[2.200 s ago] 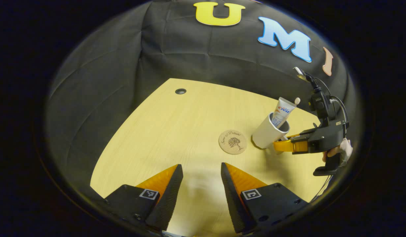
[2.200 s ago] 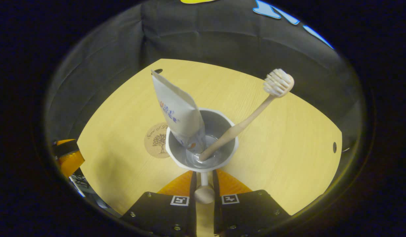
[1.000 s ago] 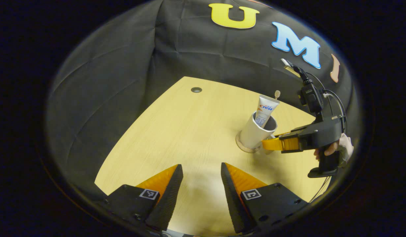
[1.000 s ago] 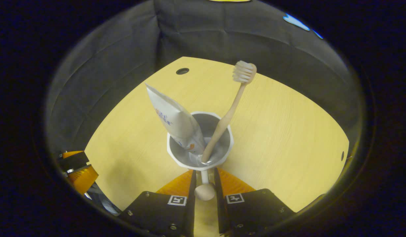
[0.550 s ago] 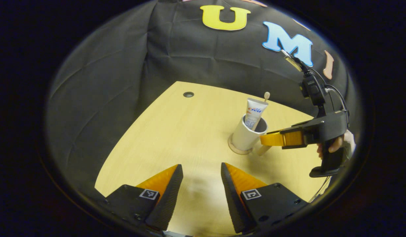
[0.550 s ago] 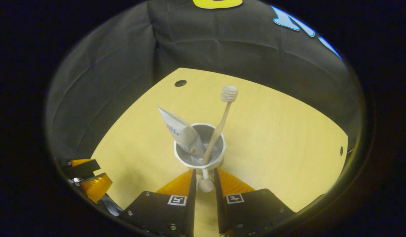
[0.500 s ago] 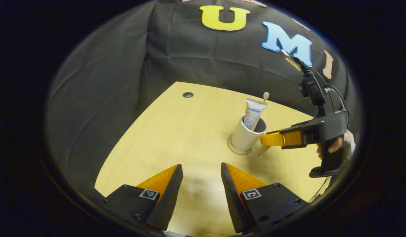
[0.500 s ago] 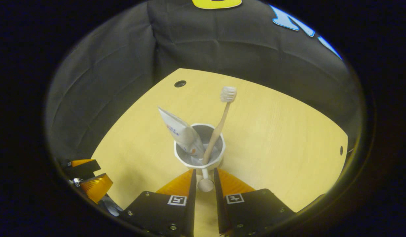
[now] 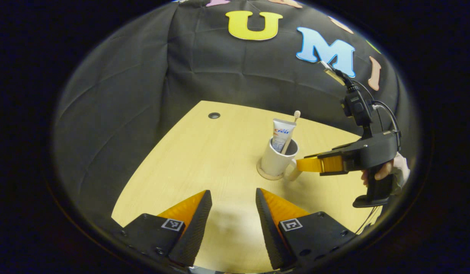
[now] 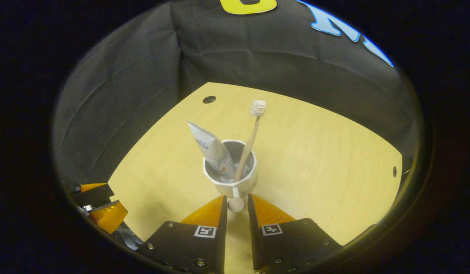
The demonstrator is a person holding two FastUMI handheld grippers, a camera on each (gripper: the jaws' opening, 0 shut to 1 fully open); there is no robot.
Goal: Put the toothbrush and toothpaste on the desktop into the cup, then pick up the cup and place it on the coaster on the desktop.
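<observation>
Spanning pale wood desktop [image 9: 204, 152] against black cloth wall [image 9: 117, 95], cup [image 9: 275, 161] mid-desk.

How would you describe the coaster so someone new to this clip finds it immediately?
Start at the pale wooden desktop and find the white cup with the toothpaste and toothbrush in it. The coaster is the thin round tan disc under that cup, showing as a rim around its base.
</observation>
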